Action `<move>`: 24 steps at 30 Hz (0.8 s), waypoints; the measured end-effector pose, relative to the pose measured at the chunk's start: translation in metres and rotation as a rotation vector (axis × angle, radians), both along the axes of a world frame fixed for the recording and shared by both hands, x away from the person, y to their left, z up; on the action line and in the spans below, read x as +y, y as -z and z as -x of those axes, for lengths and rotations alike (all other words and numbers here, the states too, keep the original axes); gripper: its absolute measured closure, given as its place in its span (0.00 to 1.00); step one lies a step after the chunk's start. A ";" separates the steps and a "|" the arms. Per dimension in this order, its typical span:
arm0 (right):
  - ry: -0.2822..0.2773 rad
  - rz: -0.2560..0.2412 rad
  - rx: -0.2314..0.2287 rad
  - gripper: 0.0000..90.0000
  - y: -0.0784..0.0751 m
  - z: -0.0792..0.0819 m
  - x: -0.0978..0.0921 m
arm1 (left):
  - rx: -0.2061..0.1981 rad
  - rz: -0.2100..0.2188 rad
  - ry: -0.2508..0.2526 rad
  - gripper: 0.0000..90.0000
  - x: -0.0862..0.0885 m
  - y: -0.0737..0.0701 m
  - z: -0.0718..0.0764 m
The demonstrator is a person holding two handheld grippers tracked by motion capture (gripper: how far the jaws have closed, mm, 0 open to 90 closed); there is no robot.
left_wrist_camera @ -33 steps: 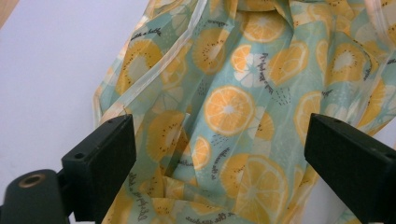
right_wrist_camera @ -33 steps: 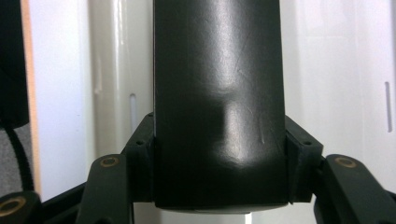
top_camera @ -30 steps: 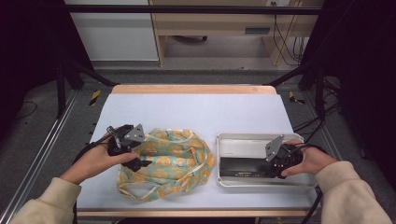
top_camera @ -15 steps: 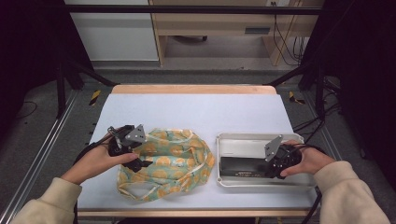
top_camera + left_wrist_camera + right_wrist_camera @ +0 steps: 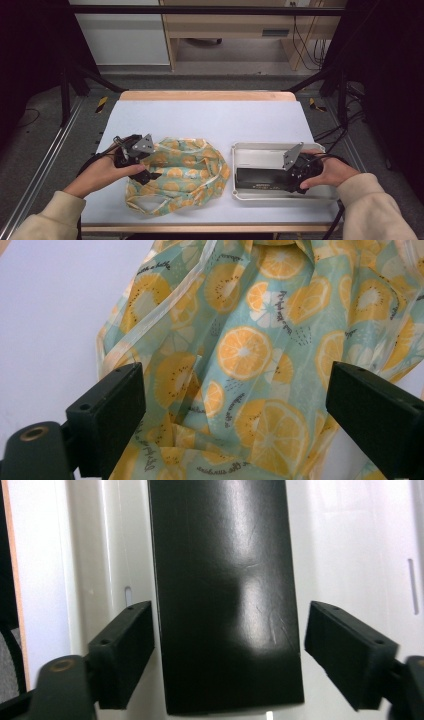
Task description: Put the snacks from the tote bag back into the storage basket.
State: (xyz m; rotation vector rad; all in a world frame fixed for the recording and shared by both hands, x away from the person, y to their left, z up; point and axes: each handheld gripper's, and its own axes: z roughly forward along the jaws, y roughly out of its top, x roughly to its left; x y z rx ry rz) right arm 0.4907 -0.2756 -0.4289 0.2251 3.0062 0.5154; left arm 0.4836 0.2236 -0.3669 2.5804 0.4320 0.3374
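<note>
Crumpled citrus-print bag; glossy black slab in white tray

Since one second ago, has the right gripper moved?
No. The right gripper stays over the black box's right end in the white tray.

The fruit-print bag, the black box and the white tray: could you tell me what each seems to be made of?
Fruit-print bag: probably thin, semi-translucent plastic film; it crumples and its edges shine.
Black box: smooth, semi-gloss, maybe coated cardboard or plastic; soft reflections, fine scratches.
White tray: likely glossy moulded plastic, with rounded rims.
</note>
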 end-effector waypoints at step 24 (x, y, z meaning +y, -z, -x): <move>0.193 -0.279 -0.217 0.10 -0.062 0.033 -0.004 | -0.016 0.040 -0.037 0.09 0.010 0.000 0.000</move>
